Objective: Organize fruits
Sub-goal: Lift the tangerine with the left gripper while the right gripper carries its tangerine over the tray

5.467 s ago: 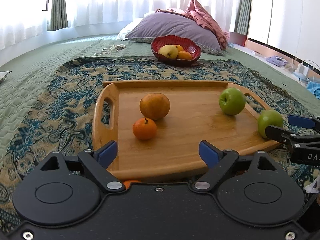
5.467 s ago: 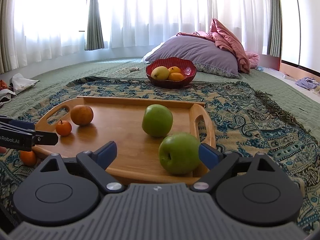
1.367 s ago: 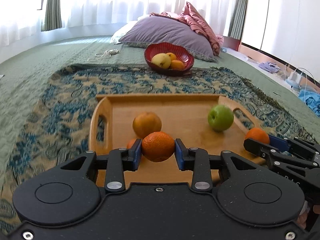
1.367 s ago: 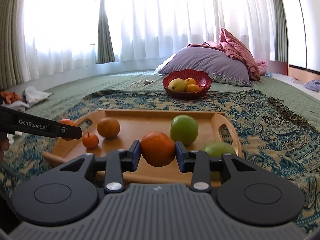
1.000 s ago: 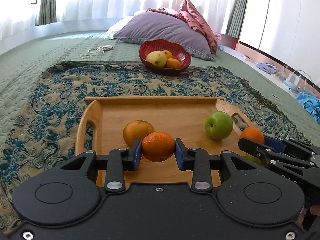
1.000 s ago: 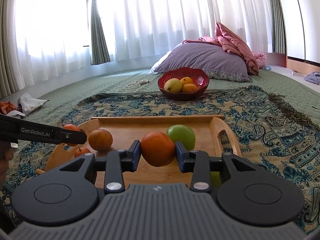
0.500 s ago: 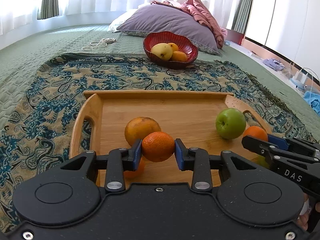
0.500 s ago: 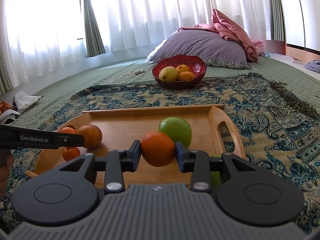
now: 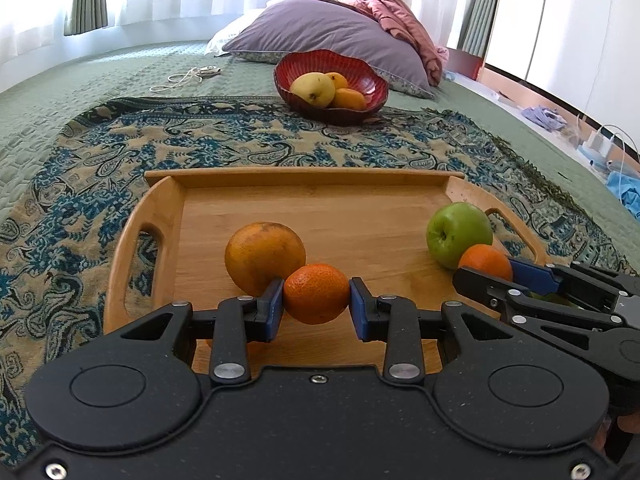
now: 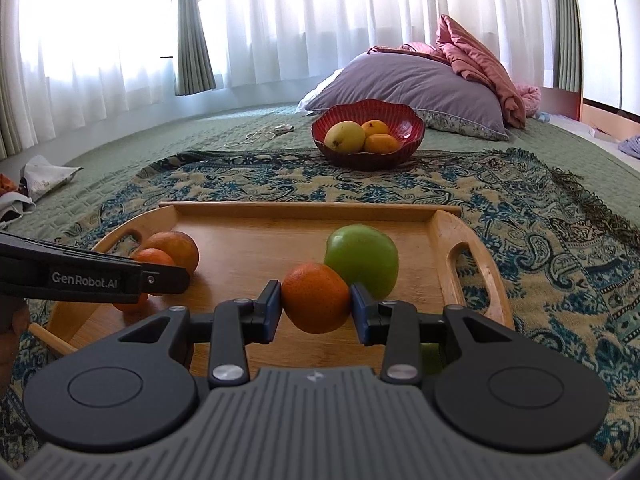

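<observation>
My left gripper point(image 9: 316, 300) is shut on a small orange point(image 9: 316, 293) above the near left part of the wooden tray point(image 9: 320, 178). A larger orange point(image 9: 264, 254) lies on the tray just behind it. My right gripper point(image 10: 316, 304) is shut on another orange point(image 10: 316, 297) above the tray's near right part, in front of a green apple point(image 10: 362, 258). That gripper and its orange point(image 9: 486, 262) show at the right of the left wrist view, beside the apple point(image 9: 458, 234). A second green apple point(image 10: 432, 358) peeks from under the right gripper.
A red bowl point(image 9: 348, 66) with a yellow fruit and oranges stands beyond the tray on a patterned cloth point(image 9: 100, 168), in front of a purple pillow point(image 9: 320, 28). Clothes and cables lie at the far right point(image 9: 600, 148). Crumpled items lie at the far left point(image 10: 36, 178).
Each gripper was open 5.5 s ago and now holds an orange. Over the last second both have come lower and closer to the tray.
</observation>
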`<state>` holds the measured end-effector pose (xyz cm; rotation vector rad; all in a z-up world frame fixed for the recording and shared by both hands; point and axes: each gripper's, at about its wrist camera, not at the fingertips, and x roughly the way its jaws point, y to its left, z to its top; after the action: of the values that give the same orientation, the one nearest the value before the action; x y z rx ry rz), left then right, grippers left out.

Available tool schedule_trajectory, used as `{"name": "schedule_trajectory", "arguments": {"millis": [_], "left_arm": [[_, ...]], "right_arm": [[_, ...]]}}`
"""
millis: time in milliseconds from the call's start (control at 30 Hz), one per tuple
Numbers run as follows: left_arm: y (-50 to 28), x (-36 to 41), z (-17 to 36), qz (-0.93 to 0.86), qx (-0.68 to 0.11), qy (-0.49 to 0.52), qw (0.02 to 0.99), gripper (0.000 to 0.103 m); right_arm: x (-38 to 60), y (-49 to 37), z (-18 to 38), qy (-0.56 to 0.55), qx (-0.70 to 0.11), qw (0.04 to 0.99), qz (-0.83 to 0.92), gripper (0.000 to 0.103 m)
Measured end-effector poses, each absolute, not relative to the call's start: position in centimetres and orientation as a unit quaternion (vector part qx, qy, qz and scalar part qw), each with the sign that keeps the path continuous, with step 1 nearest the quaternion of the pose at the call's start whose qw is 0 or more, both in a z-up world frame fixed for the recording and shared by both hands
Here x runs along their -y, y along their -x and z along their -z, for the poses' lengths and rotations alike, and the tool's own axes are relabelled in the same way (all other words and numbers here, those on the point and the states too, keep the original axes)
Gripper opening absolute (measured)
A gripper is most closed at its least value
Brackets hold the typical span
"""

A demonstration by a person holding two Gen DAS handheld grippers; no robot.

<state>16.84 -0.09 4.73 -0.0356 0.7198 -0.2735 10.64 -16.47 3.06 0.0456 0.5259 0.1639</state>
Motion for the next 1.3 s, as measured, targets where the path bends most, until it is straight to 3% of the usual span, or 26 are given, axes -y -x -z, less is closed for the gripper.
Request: {"name": "schedule_trajectory", "arguments": {"millis": [733, 1300], "left_arm": [[-17.4, 0.4, -3.3, 0.131, -0.367, 0.004, 0.921, 0.033], [-17.3, 0.5, -3.3, 0.133, -0.366, 0.001, 0.921, 0.033]], "right_arm": [[14.5, -14.4, -3.5, 0.032, -0.359, 0.926, -0.113, 0.041], [14.1, -15.0, -3.5, 0.034, -0.383, 0.915, -0.120, 0.042]]}}
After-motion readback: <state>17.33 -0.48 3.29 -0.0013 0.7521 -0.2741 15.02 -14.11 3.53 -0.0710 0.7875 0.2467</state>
